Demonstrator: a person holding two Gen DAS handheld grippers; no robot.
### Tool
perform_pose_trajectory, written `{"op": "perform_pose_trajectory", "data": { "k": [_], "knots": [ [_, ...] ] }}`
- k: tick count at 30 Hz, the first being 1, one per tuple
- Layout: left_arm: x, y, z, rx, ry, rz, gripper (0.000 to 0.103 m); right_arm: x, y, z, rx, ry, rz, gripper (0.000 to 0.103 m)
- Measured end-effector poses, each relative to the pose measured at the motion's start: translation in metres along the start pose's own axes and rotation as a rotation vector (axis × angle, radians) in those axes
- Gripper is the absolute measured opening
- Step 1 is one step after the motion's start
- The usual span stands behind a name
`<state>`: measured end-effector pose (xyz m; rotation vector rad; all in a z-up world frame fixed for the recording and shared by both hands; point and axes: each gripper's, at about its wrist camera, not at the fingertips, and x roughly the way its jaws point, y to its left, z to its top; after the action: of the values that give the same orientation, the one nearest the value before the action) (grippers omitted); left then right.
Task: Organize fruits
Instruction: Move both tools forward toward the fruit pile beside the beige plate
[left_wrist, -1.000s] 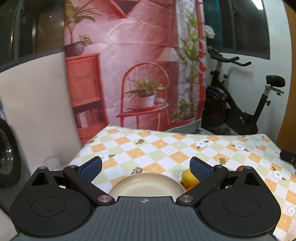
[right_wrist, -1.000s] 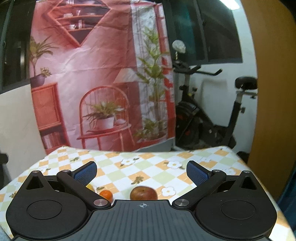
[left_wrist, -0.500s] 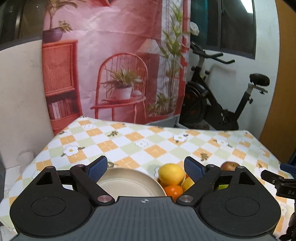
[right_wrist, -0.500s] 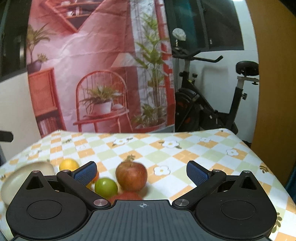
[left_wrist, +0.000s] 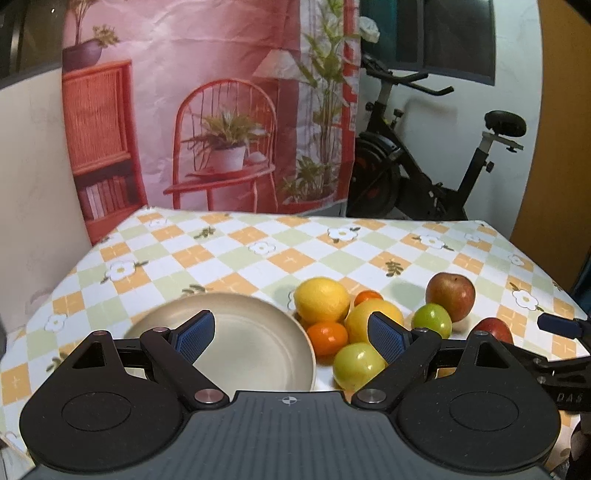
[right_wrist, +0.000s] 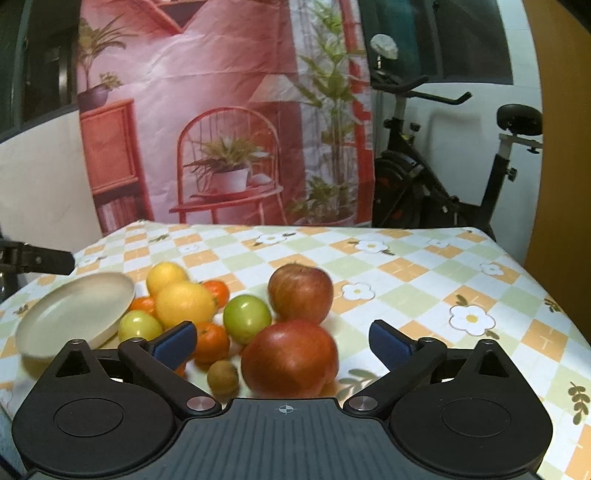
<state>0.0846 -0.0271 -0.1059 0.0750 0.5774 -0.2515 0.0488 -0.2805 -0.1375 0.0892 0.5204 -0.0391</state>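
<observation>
1. The right claw (right_wrist: 283, 343) is spread wide and holds nothing; the big red apple (right_wrist: 290, 357) sits right in front of it, between the two fingers but not touched by either
2. The left claw (left_wrist: 291, 334) is also spread wide and holds nothing; it hangs over the near edge of the plate (left_wrist: 236, 341), with the green apple (left_wrist: 357, 365) just beside its right finger
3. Likely risk for the right claw: the apple is round and wide, so a squeeze off its middle could pop it forward into the second red apple (right_wrist: 301, 293) and the green one (right_wrist: 246, 318) behind it
4. The small brown fruit (right_wrist: 222, 377) lies just left of the big apple, and the left finger could nudge it as the claw shuts
5. The lemons (left_wrist: 322, 300) and oranges (left_wrist: 328, 338) are heaped touching each other beside the plate; one knock could send them rolling over the table (right_wrist: 424, 266)
6. The plate is bare, so all the fruit is yet to be moved
</observation>
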Motion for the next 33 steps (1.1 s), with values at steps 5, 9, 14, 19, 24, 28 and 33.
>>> {"op": "perform_pose_trajectory", "data": {
  "k": [5, 9, 14, 19, 24, 28, 33],
  "knots": [
    [0.001, 0.003, -0.003, -0.021, 0.027, -0.001, 0.087, -0.002, 0.005, -0.009, 0.001, 0.054, 0.048, 0.087],
    [-0.002, 0.002, -0.007, 0.0, 0.016, -0.024, 0.082, -0.003, 0.015, -0.013, -0.019, 0.074, 0.061, 0.077],
    [-0.003, 0.005, -0.01, -0.008, 0.0, -0.036, 0.074, -0.006, 0.02, -0.012, -0.039, 0.089, 0.063, 0.065],
    [-0.002, 0.002, -0.013, 0.004, 0.007, -0.041, 0.065, -0.008, 0.024, -0.012, -0.045, 0.108, 0.083, 0.056],
    [0.0, -0.005, -0.014, 0.048, 0.009, -0.06, 0.06, 0.003, 0.026, -0.016, -0.039, 0.173, 0.134, 0.043],
    [0.003, -0.004, -0.018, 0.053, 0.008, -0.07, 0.058, 0.007, 0.026, -0.019, -0.037, 0.186, 0.134, 0.042],
    [0.007, -0.001, -0.023, 0.046, 0.023, -0.09, 0.054, 0.013, 0.028, -0.018, -0.071, 0.178, 0.136, 0.041]
  ]
}}
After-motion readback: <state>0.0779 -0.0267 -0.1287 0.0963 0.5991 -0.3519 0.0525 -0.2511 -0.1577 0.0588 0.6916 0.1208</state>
